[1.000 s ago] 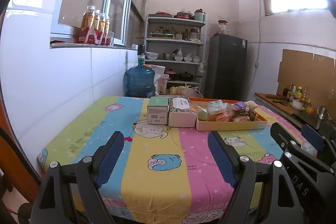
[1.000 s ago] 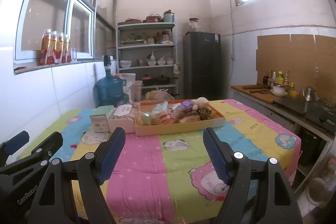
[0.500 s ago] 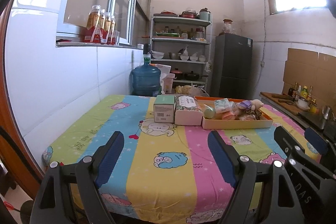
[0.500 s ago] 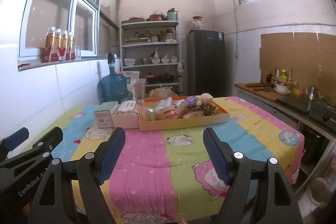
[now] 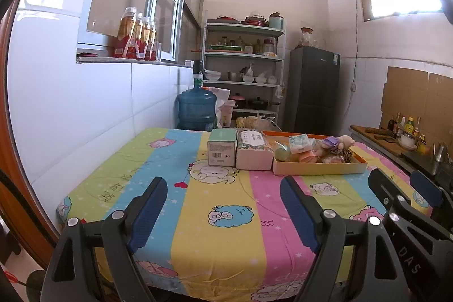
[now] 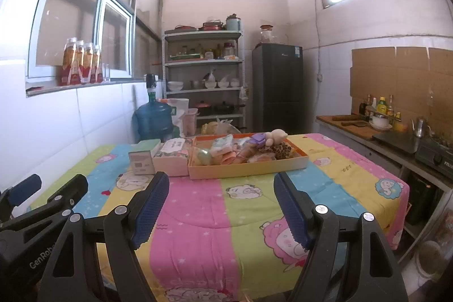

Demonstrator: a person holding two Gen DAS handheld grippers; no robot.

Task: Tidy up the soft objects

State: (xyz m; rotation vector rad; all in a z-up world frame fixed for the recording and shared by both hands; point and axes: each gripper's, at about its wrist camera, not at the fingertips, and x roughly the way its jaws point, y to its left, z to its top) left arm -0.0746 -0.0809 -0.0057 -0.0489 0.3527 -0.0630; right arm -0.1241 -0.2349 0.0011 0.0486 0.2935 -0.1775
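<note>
Both tools: we held left tool (image 5: pixel 223 205) and right tool (image 6: pixel 220 200) spread apart, gripping nothing, near the desk (image 6: pixel 254 205) edge.
Soft objects (image 6: pixel 249 150): heaped in tray (image 6: pixel 249 170).
Progress: we judged either sorted or awaiting sorting.
</note>
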